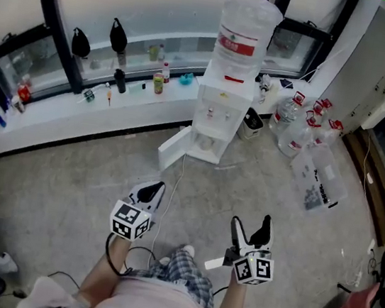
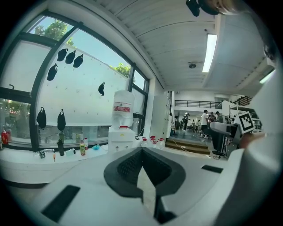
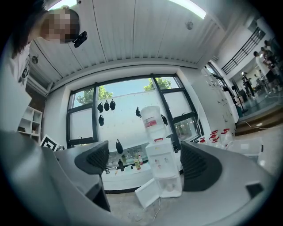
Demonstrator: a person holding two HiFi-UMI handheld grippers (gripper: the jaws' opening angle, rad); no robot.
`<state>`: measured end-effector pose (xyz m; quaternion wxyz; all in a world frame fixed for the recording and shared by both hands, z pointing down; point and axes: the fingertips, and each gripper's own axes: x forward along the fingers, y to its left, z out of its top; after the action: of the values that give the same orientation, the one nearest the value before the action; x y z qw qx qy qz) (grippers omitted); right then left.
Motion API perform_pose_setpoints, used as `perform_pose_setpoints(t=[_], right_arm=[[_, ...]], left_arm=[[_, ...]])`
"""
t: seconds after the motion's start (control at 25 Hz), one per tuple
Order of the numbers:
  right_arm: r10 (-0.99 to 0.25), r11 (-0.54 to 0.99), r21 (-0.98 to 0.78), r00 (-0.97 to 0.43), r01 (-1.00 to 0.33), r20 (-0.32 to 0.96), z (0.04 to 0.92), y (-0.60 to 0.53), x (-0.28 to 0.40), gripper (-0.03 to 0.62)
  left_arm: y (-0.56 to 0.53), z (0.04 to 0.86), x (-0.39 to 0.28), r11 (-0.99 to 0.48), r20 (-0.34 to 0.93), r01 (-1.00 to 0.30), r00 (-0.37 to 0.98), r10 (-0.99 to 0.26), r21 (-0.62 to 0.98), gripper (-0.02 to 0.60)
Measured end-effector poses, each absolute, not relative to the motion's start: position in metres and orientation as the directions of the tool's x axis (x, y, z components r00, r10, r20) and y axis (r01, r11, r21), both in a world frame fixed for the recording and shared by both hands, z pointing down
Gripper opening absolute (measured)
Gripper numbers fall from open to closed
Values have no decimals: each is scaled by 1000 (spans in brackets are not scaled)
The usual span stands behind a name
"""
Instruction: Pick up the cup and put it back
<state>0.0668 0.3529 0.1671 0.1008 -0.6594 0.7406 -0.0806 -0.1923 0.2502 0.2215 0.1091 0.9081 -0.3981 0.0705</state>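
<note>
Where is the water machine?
In the head view, the water machine stands top centre against the window ledge, with spare bottles standing to its right.

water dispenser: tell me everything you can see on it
The water dispenser is a white, plastic-looking box standing upright on the floor by the window ledge. An inverted clear bottle with a red label sits on top. Two taps show on its front. Its lower door hangs open; something pale inside is too small to identify.

Left hand-held gripper (image 1: 154,190) closed; right hand-held gripper (image 1: 251,225) agape.
</note>
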Motion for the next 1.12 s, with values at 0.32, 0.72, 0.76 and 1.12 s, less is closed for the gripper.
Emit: perform_pose_setpoints(t=[0.32,0.72,0.76,1.12], right_arm=[[-995,100,-269,-92,-958,-45,176,322,86,497],[-992,127,-251,-117,-960,-56,194,195,133,497],[-991,136,-250,-126,-959,-55,195,178,138,497],[-977,214,-276,-213,-937,-34,189,27,176,497]], left_arm=[[216,226,-174,-671,216,-729,683,-698,134,25],[102,236,-131,-649,201,-752,657,-727,115,25],[86,235,-126,-643,199,-757,651,-732,115,25],[-39,227,-92,-585,226,-803,594,-772,112,25]])
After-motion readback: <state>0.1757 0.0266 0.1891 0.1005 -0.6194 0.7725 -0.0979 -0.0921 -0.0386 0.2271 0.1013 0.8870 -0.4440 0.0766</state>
